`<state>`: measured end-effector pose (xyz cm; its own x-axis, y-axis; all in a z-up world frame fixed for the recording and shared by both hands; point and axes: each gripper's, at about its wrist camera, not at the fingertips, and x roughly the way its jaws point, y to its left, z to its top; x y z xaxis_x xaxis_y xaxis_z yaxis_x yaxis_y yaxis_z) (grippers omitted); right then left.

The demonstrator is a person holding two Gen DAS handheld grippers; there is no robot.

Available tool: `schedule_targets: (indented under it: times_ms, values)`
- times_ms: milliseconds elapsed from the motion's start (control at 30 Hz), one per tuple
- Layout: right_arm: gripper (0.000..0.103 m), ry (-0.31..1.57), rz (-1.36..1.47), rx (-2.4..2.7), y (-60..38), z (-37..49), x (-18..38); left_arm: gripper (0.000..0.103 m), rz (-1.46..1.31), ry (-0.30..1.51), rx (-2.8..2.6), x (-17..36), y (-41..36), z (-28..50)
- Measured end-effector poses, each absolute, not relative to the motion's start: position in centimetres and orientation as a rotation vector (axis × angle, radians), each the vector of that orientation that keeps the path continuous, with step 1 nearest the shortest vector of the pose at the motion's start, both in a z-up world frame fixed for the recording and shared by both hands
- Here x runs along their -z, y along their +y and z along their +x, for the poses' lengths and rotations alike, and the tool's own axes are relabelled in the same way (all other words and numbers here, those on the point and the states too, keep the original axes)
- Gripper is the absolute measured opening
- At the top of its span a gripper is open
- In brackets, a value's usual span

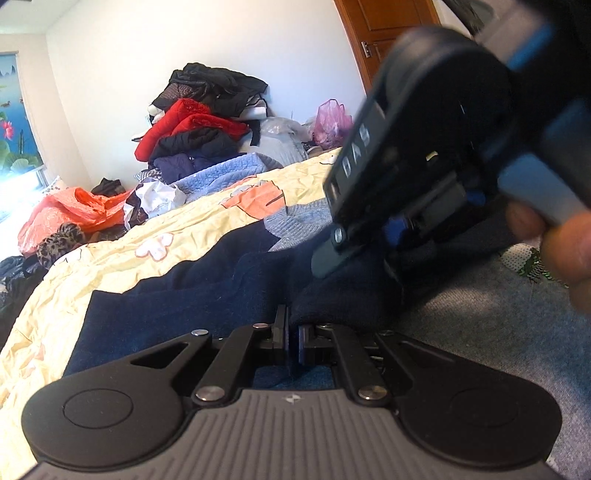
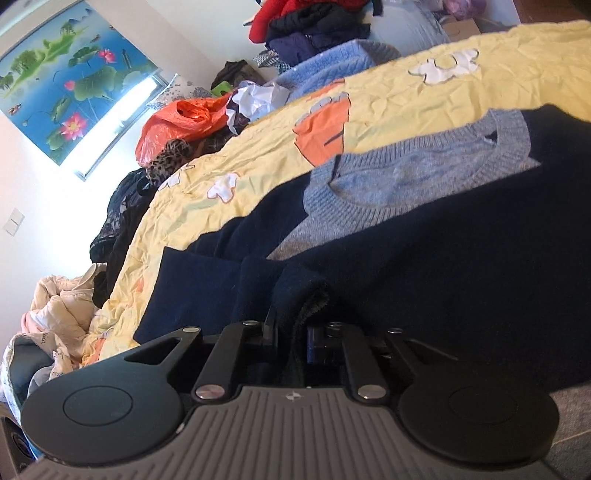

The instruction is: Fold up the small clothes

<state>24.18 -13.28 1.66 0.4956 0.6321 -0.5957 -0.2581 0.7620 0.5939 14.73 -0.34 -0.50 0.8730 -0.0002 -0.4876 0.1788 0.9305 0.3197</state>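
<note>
Both grippers, left (image 1: 291, 338) and right (image 2: 291, 338), clamp the navy sweater's (image 2: 424, 258) near edge.

Surface: bed under crumpled yellow sheet (image 2: 424, 96) with orange and white prints | On it: navy sweater (image 2: 424, 266) with grey-blue collar lay spread flat | Far edge: light blue knit (image 1: 225, 173) and heaped clothes pile (image 1: 199, 122)

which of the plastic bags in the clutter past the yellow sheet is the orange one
The crumpled orange plastic bag at the far left, beside the leopard-print fabric. The other, a pink translucent plastic bag, sits against the wall near the wooden door.
</note>
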Motion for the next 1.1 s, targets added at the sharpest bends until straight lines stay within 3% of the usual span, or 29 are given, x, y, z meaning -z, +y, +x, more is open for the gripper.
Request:
schedule_targets:
  times_ms: [133,167,200,267,700,1100]
  values:
    - [0.021,0.846,0.471,-0.572,-14.5,24.6,-3.5,0.015,0.286,0.421,0.133,-0.2,1.0,13.6]
    - [0.021,0.831,0.471,-0.575,-15.0,24.7,-4.1,0.027,0.253,0.407,0.124,-0.4,1.6,13.4]
    - [0.021,0.818,0.467,-0.574,-15.6,25.0,-4.7,0.046,0.217,0.402,0.108,-0.5,2.1,13.4]
    - [0.021,0.797,0.456,-0.560,-17.0,25.4,-5.7,0.070,0.144,0.399,0.078,-0.8,3.2,13.5]
    - [0.021,0.784,0.451,-0.286,-31.6,25.3,-5.6,0.071,0.073,0.445,0.061,-0.9,4.7,14.7]
    - [0.021,0.825,0.457,-0.245,-32.5,25.0,-3.2,0.075,0.074,0.463,0.056,-0.8,4.6,15.1]
